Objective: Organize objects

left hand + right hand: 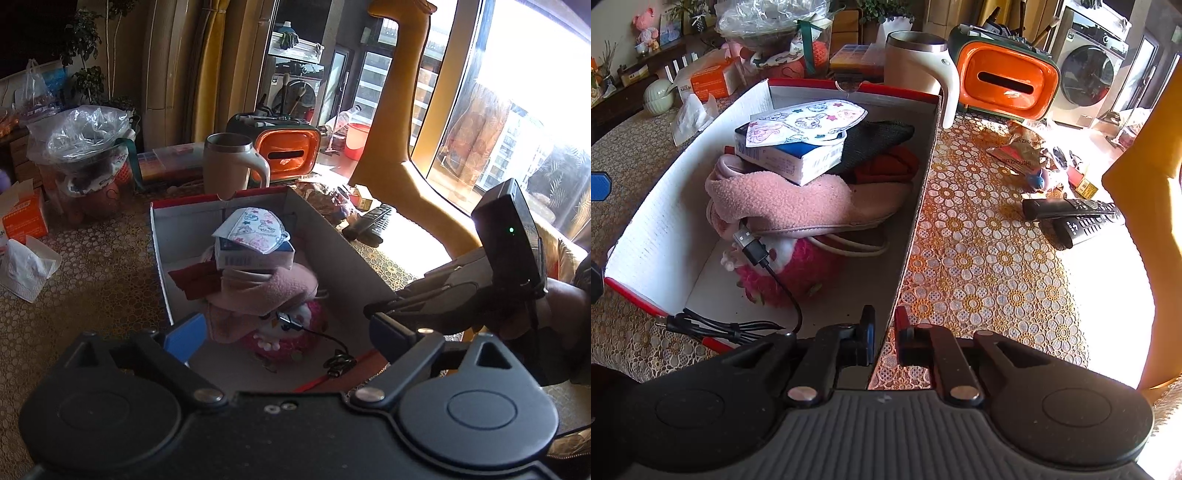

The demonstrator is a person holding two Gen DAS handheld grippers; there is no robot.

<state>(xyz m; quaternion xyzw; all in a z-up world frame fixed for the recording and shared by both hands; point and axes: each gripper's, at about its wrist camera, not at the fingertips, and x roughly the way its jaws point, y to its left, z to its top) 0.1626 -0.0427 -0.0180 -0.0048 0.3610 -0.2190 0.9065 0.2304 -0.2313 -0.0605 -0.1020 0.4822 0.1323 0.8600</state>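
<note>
Landmark: the open cardboard box (pixel 657 236), white inside with red edges, on the lace-covered bench (pixel 979 266).

Left of the box: an orange tissue carton (pixel 709 79) with small print too blurred to read, loose white tissue (pixel 689 118), a bag-covered basket (pixel 768 33). Just behind the box's far wall: a beige mug (pixel 916 62) with a white handle and an orange tissue holder (pixel 1003 79). Right of the box: a crumpled wrapper (pixel 1015 151) reading "ZHOUSHI", then two black remotes (pixel 1078 218) lying near each other.

Inside the box: a pink fleece cloth (pixel 783 199) on a pink plush toy (pixel 790 273), a blue-and-white carton (pixel 798 162) with a barcode on top of the cloth, a cartoon-print mask (pixel 805 120) topping the carton, dark and red cloth toward the far right corner. A black USB cable (pixel 753 251) runs from the cloth, across the toy and over the box's near red edge.

Left tongs (pixel 284 332) stand wide with nothing between the pads, at the near end of the box; the stack lies just beyond them. Right tongs (pixel 884 332) are narrow, pinching the box's near right wall; the stack is inside the box, up and left of them. In the left wrist view a hand (pixel 535 317) holds the right tongs at the box's right side.
</note>
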